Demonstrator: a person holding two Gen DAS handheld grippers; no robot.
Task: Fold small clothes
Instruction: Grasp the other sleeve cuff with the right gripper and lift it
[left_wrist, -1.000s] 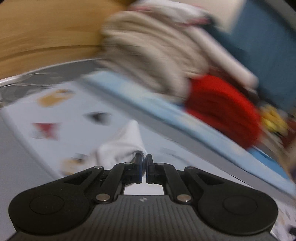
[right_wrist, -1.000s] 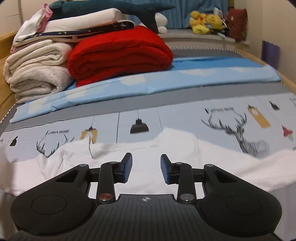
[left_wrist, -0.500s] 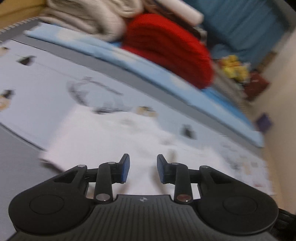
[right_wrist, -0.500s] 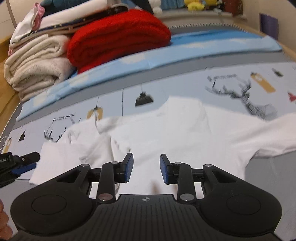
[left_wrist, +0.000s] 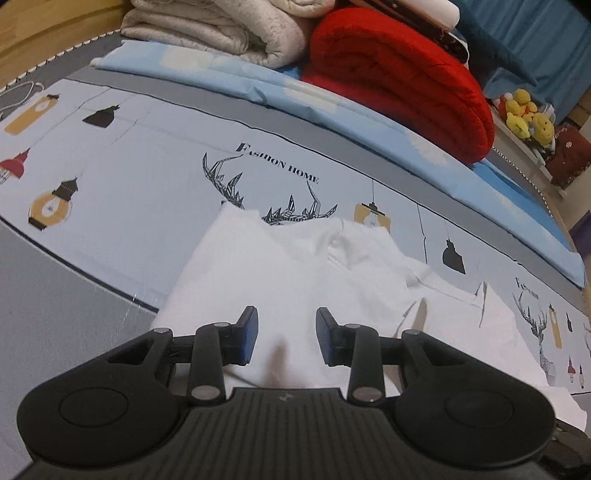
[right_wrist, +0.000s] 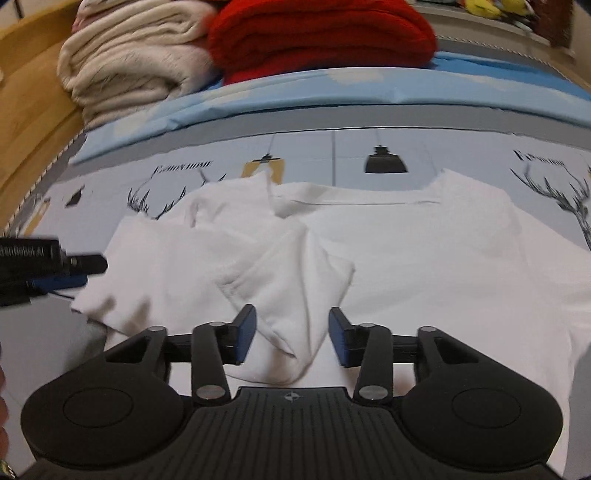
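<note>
Both tongs tilt steeply down over the bed. The left tongs (left_wrist: 284, 334) stand part open with nothing gripped; their jaws have just been opening, more slowly of late, and only flat white cloth lies below the gap. The right tongs (right_wrist: 291, 334) stand wider, their jaws having just opened further; a raised fold of the shirt (right_wrist: 424, 258) sits in the gap, but the pads do not press on it.

The shirt lies spread on the printed sheet (left_wrist: 147, 166), directly under and ahead of both tongs, its left part rumpled and doubled over.

The right view shows the left tongs from the side, at its left edge, low over the shirt's left border; it also shows the collar line ahead and the smooth right half of the shirt. The left view shows the shirt's left edge (left_wrist: 192, 266) against the sheet, the printed words and antlers just past it, and yellow toys (left_wrist: 524, 118) far off to the right. Both views show the red blanket (left_wrist: 399, 74) and beige blankets (left_wrist: 221, 26) well beyond the tongs.
</note>
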